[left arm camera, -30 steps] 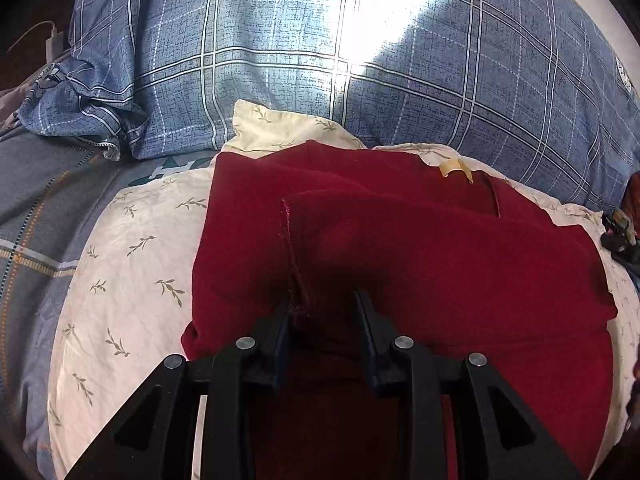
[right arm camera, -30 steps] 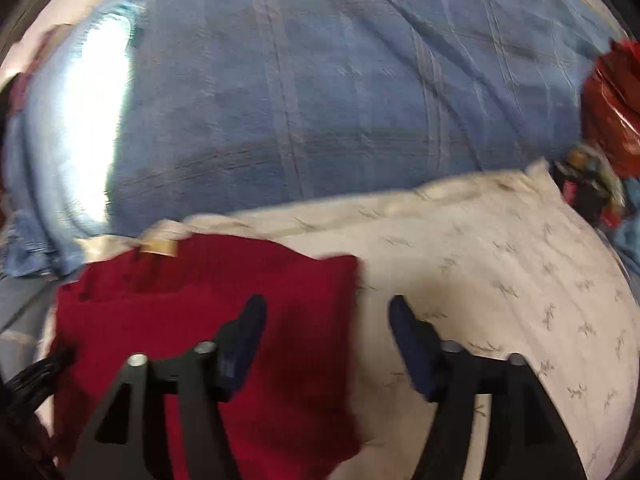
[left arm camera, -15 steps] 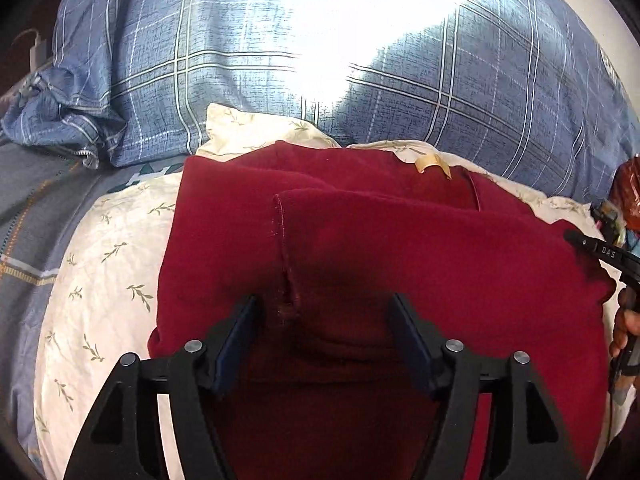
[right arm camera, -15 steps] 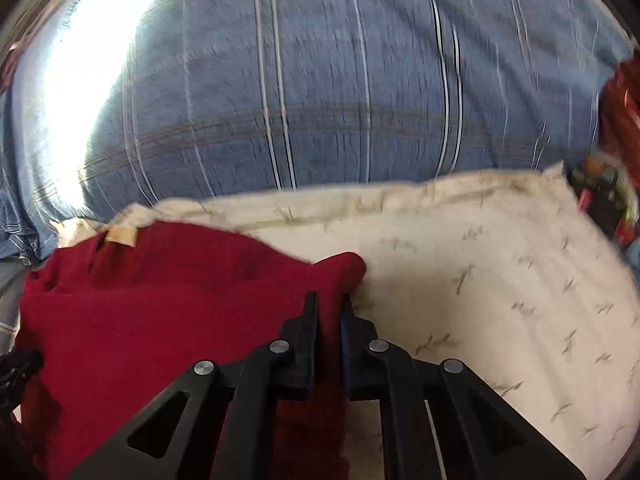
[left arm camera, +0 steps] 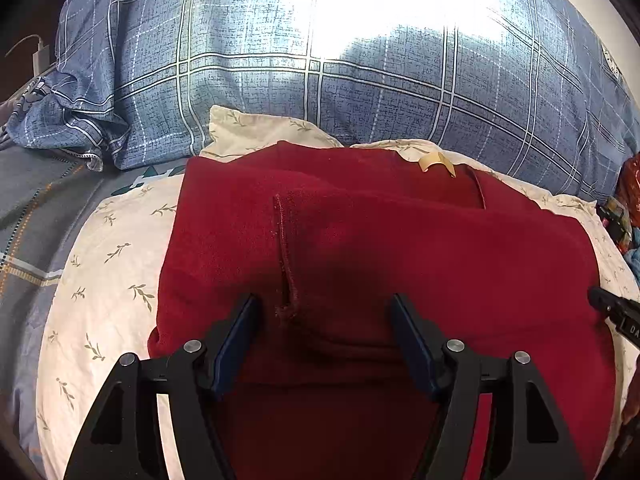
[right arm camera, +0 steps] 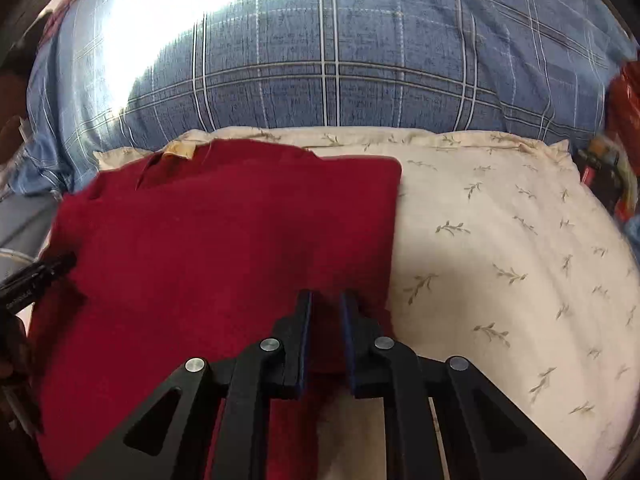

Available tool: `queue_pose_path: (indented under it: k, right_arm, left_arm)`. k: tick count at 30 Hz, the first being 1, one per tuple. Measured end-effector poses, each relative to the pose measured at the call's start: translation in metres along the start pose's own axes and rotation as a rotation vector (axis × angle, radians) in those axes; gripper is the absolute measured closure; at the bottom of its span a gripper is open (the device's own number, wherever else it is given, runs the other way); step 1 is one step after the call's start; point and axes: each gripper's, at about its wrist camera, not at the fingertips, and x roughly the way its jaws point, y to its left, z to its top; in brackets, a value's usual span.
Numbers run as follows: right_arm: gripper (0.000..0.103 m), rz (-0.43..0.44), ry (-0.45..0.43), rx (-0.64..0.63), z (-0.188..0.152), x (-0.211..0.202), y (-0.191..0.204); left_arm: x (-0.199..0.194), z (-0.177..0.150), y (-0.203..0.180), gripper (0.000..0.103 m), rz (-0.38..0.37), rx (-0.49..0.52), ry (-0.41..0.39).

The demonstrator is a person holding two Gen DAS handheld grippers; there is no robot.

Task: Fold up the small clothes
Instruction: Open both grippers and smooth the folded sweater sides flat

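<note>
Blown-out sunlight glare up top, fisheye-bent edges.

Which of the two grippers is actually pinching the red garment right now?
The right gripper: its jaws are nearly together, with the red garment edge between them. The left gripper stands wide open above the cloth, gripping nothing.

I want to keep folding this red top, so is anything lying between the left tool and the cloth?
Nothing visible is in the way. The left tool is open, directly over the red top, its fingers straddling a stitched seam. The right tool is pinching the top's right edge, clear of the left one.
</note>
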Motion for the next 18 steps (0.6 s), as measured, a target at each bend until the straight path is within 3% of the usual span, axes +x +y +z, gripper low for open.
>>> queue_pose_path:
  k: [3,5,7,12,16,18]
  right_arm:
    - [0.083,0.006,0.002,0.014,0.007,-0.012,0.006]
    - [0.069,0.024,-0.022,0.004,0.014,-0.019,0.015]
    - [0.064,0.041,-0.048,-0.01,0.023,-0.023,0.025]
    - [0.064,0.076,-0.038,-0.025,0.038,0.0,0.053]
    - [0.064,0.004,0.014,-0.063,0.04,0.041,0.067]
    - [0.064,-0.013,-0.017,-0.078,0.04,0.044,0.07]
  left_arm:
    - [-0.004,0.0,0.0,0.035,0.003,-0.002,-0.005]
    - [-0.008,0.0,0.0,0.035,0.01,-0.007,-0.014]
    - [-0.013,0.001,0.001,0.035,0.024,-0.007,-0.029]
    - [-0.018,0.003,0.01,0.035,0.044,-0.04,-0.046]
    - [-0.007,0.003,0.01,0.035,0.06,-0.039,-0.017]
    - [-0.003,0.004,0.007,0.035,0.073,-0.021,-0.012]
